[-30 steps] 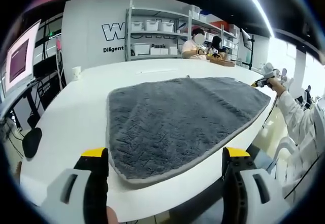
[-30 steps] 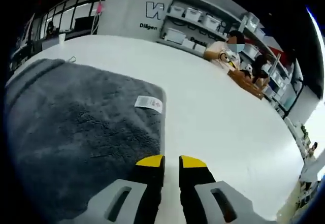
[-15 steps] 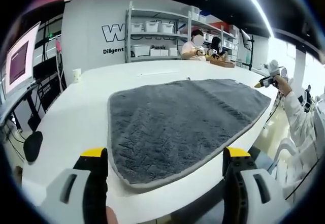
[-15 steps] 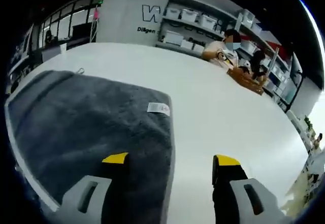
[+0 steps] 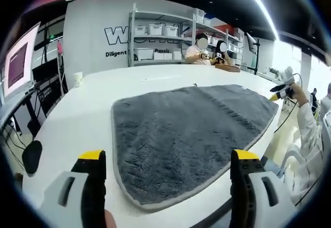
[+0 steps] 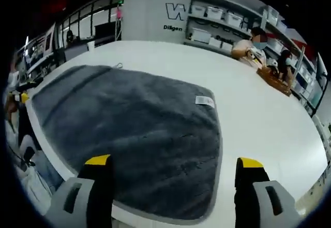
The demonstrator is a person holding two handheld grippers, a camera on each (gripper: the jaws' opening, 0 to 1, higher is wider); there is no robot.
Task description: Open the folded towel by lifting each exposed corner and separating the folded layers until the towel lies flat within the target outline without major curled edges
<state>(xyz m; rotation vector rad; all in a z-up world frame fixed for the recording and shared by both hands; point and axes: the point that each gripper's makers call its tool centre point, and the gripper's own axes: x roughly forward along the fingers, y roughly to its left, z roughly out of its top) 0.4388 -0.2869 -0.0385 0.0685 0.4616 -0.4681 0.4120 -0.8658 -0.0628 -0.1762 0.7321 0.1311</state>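
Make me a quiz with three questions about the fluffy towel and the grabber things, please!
1. Where does the towel lie?
A. on the white table
B. on a shelf
C. on the floor

2. What colour are the tips of the right gripper?
A. green
B. yellow
C. pink

3. How do the jaws of the left gripper stand?
A. shut on the towel
B. shut on nothing
C. wide open

Answers:
1. A, the grey towel is spread flat on the white tabletop.
2. B, both tips at the bottom of the right gripper view are yellow.
3. C, the two jaws stand far apart with the towel's near edge between them, untouched.
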